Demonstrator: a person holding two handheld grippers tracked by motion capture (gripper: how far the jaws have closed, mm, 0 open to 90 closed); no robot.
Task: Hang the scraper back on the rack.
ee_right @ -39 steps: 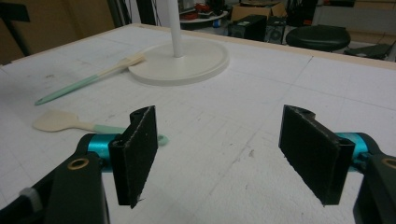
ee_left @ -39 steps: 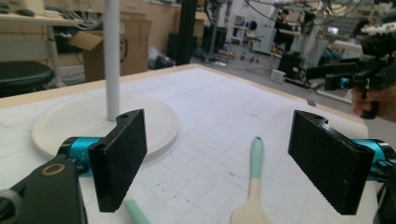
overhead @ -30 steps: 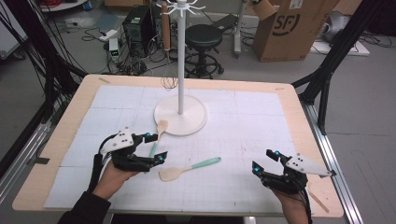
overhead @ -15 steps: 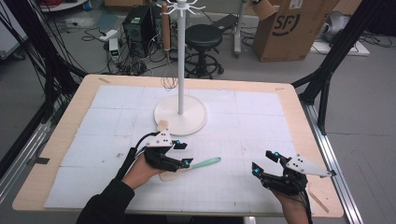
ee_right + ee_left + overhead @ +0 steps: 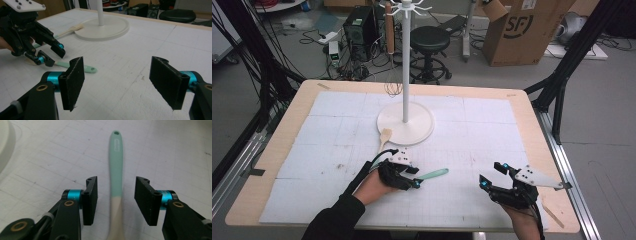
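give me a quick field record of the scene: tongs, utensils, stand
left tongs: jaws have just been closing around the mint-handled spatula, pads not yet touching it
right tongs: open, nothing between the jaws, hovering above the mat
mint-handled spatula: flat on the white mat, handle pointing away from the left tongs
second spatula: head resting at the stand's base
stand: white, upright, round base

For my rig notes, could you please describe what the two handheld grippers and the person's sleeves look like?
Both the left gripper and the right gripper are black, with flat ribbed black jaws on turquoise collars and brass-coloured pivots. A pale plate tops each, and a black cable trails from the left one. The sleeve is black.
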